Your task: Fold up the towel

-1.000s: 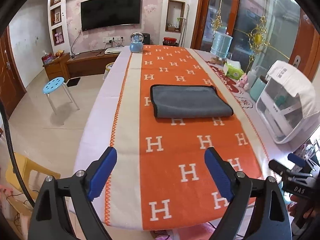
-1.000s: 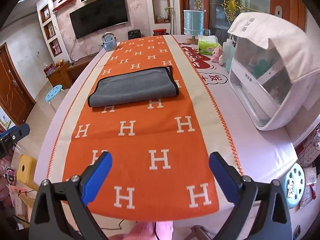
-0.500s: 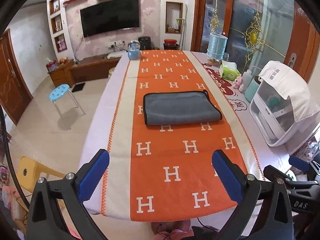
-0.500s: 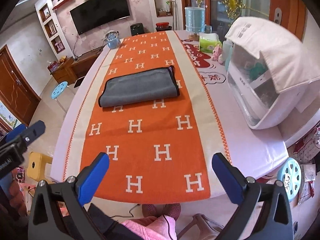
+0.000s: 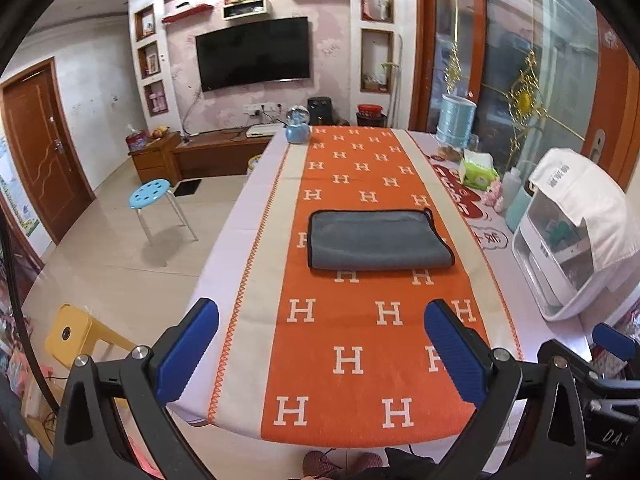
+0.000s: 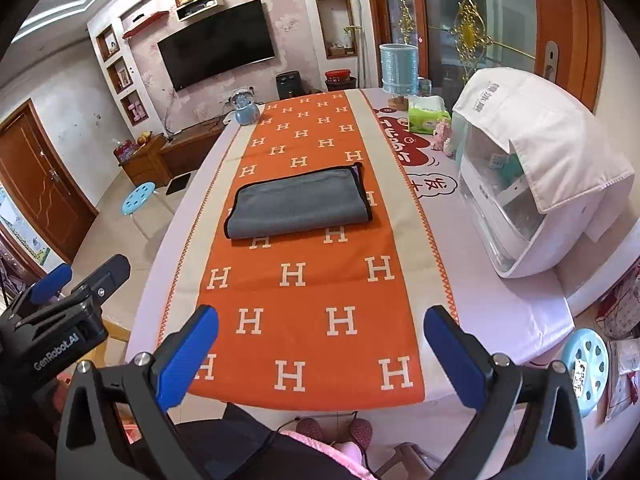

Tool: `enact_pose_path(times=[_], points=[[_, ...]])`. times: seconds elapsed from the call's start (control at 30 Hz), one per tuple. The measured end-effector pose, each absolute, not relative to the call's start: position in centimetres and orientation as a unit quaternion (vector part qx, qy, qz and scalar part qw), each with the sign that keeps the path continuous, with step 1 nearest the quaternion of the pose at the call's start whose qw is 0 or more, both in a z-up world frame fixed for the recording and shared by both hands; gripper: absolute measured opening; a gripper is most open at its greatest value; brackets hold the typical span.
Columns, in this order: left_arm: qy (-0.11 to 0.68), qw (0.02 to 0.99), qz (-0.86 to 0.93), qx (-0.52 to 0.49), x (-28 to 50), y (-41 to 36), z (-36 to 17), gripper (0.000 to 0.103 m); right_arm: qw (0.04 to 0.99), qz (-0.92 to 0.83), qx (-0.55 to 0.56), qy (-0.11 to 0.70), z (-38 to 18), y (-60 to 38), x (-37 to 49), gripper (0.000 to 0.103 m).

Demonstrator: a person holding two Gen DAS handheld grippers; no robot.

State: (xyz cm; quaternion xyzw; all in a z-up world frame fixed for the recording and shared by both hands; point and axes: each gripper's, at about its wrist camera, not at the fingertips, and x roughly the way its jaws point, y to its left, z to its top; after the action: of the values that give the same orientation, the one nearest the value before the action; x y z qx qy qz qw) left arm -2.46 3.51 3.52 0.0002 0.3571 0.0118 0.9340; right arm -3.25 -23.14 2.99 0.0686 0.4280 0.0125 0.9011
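A grey towel [image 5: 378, 240] with a dark border lies folded flat on the orange H-patterned runner [image 5: 348, 332] in the middle of the table; it also shows in the right wrist view [image 6: 298, 206]. My left gripper [image 5: 320, 344] is open and empty, held back above the table's near edge, well short of the towel. My right gripper [image 6: 320, 348] is open and empty, also back over the near edge. The left gripper's body [image 6: 60, 320] shows at the left of the right wrist view.
A white covered appliance [image 6: 536, 172] stands on the table's right side. A tissue pack [image 5: 478, 170], a blue water jug [image 6: 398, 66] and small bottles sit behind it. A blue kettle [image 5: 298, 126] is at the far end. A blue stool [image 5: 152, 192] and a yellow stool [image 5: 76, 332] stand left of the table.
Both grippers have pulled back and risen away from the table, so more of the room and the table's near edge show. The towel has not moved.
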Motion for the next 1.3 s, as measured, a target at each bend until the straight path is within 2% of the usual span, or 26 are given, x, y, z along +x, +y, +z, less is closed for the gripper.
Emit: enact_pose_path(times=[0.33,1.3], points=[[0.344,0.938,0.027,-0.004,-3.3,3.1,3.4,0.102,0.915,0.004,0.061,0.399,3.3,-23.0,-4.3,0.103],[0.365,0.931,0.025,0.004,-2.4,1.9,2.0,0.102,0.903,0.016,0.048,0.426,1.5,-23.3,-3.1,0.103]])
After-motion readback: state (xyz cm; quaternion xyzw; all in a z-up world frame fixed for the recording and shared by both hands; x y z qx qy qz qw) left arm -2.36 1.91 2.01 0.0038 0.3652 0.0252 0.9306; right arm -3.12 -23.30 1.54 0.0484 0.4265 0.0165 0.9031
